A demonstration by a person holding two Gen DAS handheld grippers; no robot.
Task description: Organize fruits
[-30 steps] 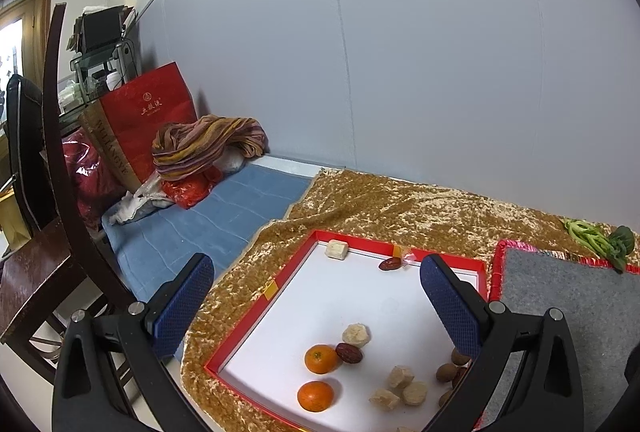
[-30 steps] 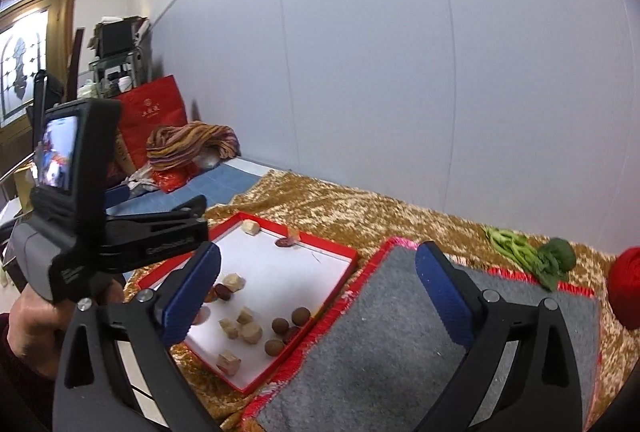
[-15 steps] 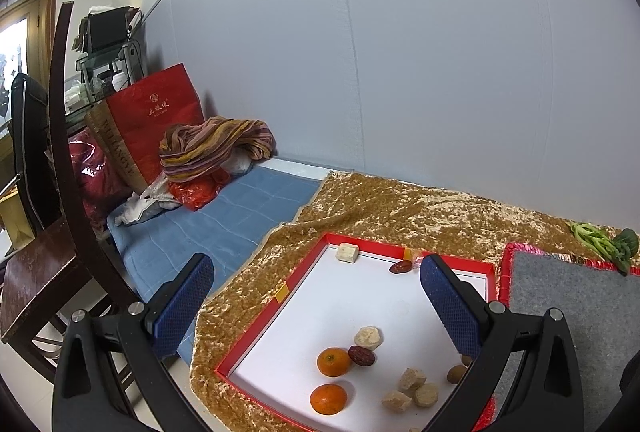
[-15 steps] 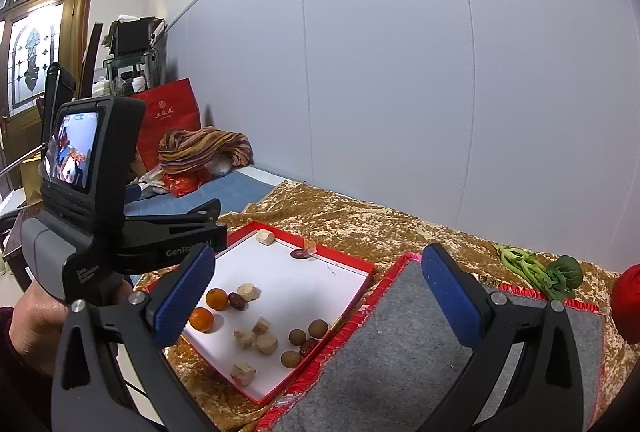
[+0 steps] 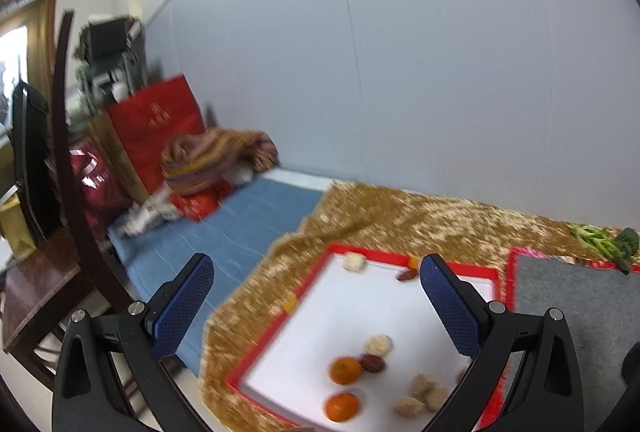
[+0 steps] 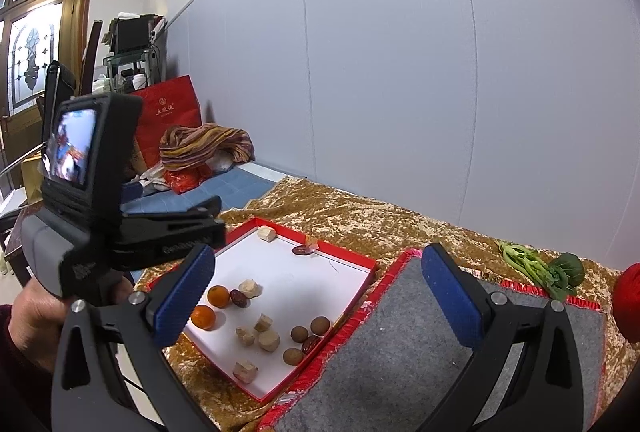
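On the gold cloth (image 6: pixel 360 220) sits a red-rimmed tray (image 6: pixel 352 286) with a white floor, and the fruit lies scattered inside it. Two oranges (image 6: pixel 218 296) rest near the tray's left edge, one just in front of the other, with a dark red date (image 6: pixel 239 298) touching the rear one. Pale chunks (image 6: pixel 269 340) lie mid-tray, and three brown round fruits (image 6: pixel 320 325) sit close to the right rim. Another pale chunk (image 6: pixel 266 233) and another date lie at the far rim. Right of the tray lies a grey mat (image 6: pixel 400 352); beyond it lie leafy greens (image 6: pixel 540 268).

The left tool (image 5: pixel 316 308) hangs above the tray's near left corner, blue pads wide apart, holding nothing. The right tool (image 6: pixel 318 298) hovers over the tray and mat, pads likewise spread and empty. A hand (image 6: pixel 36 316) grips the left tool's handle.
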